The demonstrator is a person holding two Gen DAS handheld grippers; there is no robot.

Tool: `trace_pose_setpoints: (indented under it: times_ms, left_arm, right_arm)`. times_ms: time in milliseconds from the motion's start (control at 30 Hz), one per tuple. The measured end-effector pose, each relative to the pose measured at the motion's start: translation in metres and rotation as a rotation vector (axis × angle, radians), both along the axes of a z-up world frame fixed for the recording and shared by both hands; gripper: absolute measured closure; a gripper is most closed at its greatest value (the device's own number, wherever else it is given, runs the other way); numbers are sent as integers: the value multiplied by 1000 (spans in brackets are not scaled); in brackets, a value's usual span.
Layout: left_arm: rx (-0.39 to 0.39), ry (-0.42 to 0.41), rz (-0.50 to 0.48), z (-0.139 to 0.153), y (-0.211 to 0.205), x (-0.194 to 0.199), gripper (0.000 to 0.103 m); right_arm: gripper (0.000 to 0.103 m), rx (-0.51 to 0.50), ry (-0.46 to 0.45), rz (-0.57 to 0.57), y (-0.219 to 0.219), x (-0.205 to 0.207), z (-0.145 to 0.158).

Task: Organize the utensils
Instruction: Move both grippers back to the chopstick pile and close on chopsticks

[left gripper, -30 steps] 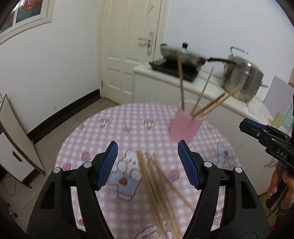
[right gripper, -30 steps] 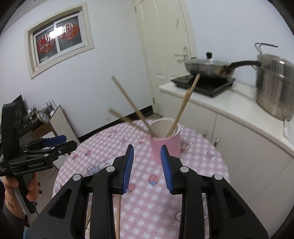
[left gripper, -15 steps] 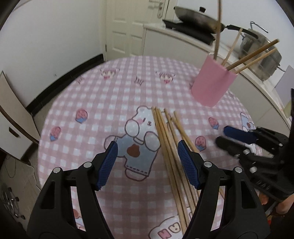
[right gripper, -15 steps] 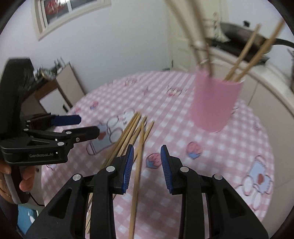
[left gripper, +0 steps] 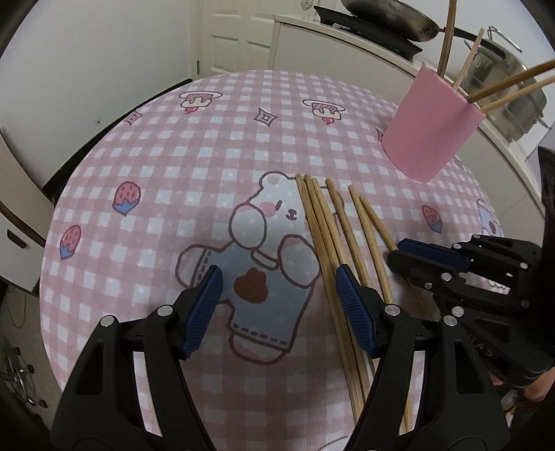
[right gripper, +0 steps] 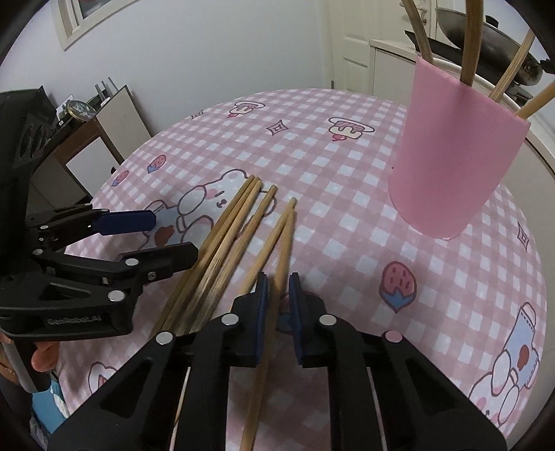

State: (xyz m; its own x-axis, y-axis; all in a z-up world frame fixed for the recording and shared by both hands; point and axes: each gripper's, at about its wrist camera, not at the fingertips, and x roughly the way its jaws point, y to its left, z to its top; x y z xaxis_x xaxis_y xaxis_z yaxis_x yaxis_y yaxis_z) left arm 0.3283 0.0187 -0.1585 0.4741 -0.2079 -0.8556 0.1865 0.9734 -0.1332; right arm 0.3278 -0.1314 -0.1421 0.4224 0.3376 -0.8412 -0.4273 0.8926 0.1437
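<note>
Several wooden chopsticks (left gripper: 326,236) lie side by side on the pink checked tablecloth (left gripper: 173,156); they also show in the right wrist view (right gripper: 225,239). A pink cup (left gripper: 430,125) holding several chopsticks stands at the far right; it also shows in the right wrist view (right gripper: 451,163). My left gripper (left gripper: 279,301) is open and empty, low over the cloth, just left of the pile. My right gripper (right gripper: 277,301) is nearly closed around the rightmost chopstick (right gripper: 282,243), which still lies on the cloth. It also shows in the left wrist view (left gripper: 402,249).
A counter behind the table carries a frying pan (left gripper: 385,17) and a steel pot (left gripper: 503,86). A white door (left gripper: 236,31) stands at the back. A cabinet (right gripper: 100,142) stands left of the round table.
Both grippers have come down from above the table to the chopstick pile. The right gripper's jaws have narrowed around the rightmost chopstick.
</note>
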Motion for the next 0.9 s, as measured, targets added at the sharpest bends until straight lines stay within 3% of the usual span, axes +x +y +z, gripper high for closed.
trace_pose_setpoints:
  times_ms: [600,667,700,800,900]
  left_arm:
    - [116,-23,8,-1,-11,12,36]
    - [111,-15,1,-2,-12,14,41]
    - [89,-2,-16,-3,-14,15,49]
    - [148,-21,-26,-4,-25,15,68]
    - [142,-19,-31,-4,-27,18,74]
  right_arm:
    - [96,3,13,11,-6,2,-2]
    - [96,-2,13,12,-5,2,-2]
    - [96,-4,14,12,-5,3,-1]
    - [96,-7,17,12,-4,5,-1]
    - [96,-15,21,14,-2,7,-1]
